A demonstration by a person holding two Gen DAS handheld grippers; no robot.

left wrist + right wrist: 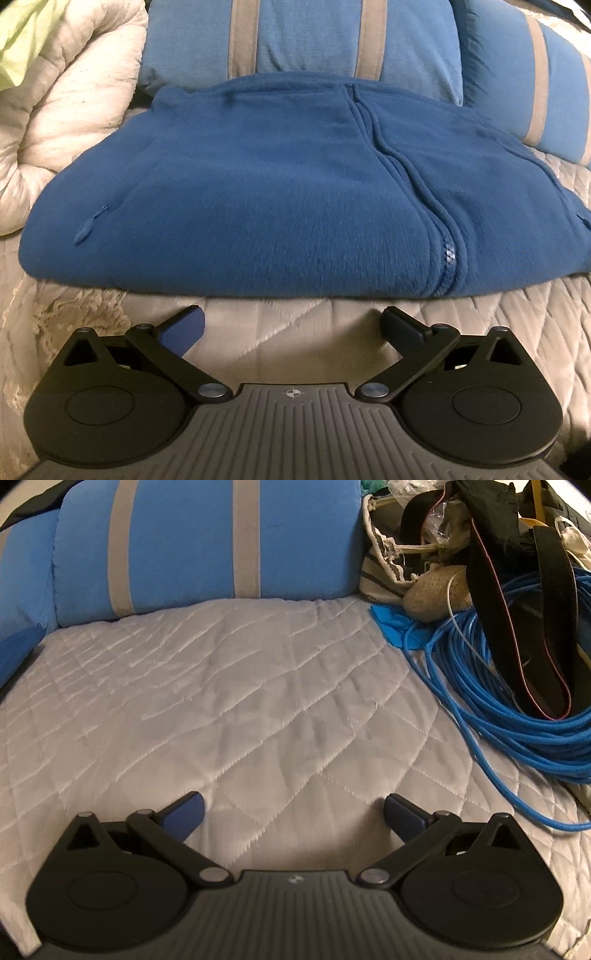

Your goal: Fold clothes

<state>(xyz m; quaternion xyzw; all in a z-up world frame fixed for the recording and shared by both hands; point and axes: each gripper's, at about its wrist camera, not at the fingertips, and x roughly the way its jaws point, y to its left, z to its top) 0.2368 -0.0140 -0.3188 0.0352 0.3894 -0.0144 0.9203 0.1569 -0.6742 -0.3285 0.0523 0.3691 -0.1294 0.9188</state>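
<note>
fleece jacket (295, 192): blue zip-front, lies on the quilted bedspread (280, 332) just ahead of the left gripper, near hem edge facing it
shape: compact rounded block, no sleeve sticking out, edges thick as if doubled under; zipper (406, 173) runs up the top face, closed as far as I can see, small pocket zip pull (86, 227) at left
surface: smooth on top, one soft crease along the zip line, far right corner droops toward the bedspread
step: ambiguous; this lay fits a jacket already folded and set down, and also a jacket mid-fold with another half-fold still to go. Pictures don't settle which
next move: not calling one. If any grasp comes, the thick near edge needs wide jaws and a bite through all layers, else the top layer peels off alone (judgement)
left gripper (293, 325): spread wide, empty, hovering over bare bedspread just short of the hem, not touching the fleece
right gripper (293, 810): spread wide, empty, over bare bedspread (258, 701) well to the jacket's right; only a blue sliver at the left frame edge, probably the jacket, can't confirm
surroundings: striped blue pillows (303, 37) behind the jacket, rolled cream comforter (55, 110) to its left, coil of blue cable (517, 701) and a pile of bags and straps (461, 535) at far right
risk: fleece is bulky and springy, the fold may relax open if nudged
</note>
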